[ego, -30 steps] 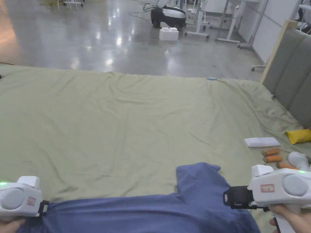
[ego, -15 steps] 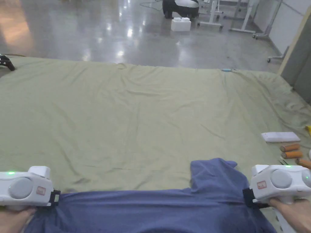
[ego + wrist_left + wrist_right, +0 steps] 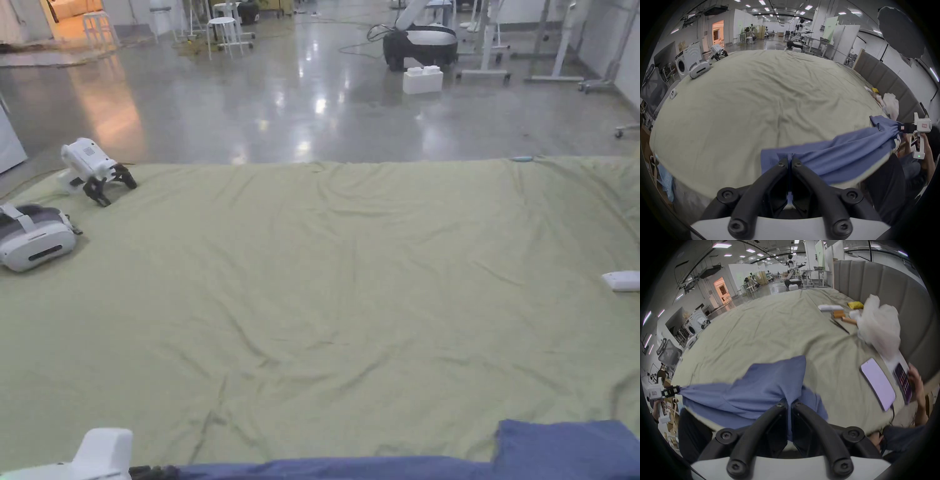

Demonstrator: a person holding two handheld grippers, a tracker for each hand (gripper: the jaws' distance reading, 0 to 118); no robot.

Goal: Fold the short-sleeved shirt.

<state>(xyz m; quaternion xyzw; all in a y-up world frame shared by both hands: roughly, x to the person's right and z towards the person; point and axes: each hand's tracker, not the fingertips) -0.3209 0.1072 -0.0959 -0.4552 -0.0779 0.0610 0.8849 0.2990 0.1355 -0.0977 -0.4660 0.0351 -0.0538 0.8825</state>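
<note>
Blue short-sleeved cotton shirt point(image 3: 843, 155) stretches across the lower frame, left gripper point(image 3: 789, 160) and right gripper point(image 3: 789, 402) each clamped on it.

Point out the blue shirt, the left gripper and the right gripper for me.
blue shirt point(image 3: 763, 386): right gripper view, stretched middle.
left gripper point(image 3: 790, 160): left gripper view, between its fingertips.
right gripper point(image 3: 789, 402): right gripper view, between its fingertips.

The shirt point(image 3: 843, 155) is soft, matt blue cloth. The bedsheet point(image 3: 350, 269) under it is creased, dull green fabric. Both grippers have matt black jaws and smooth white plastic shells. The floor point(image 3: 300, 94) beyond shines glossy.
</note>
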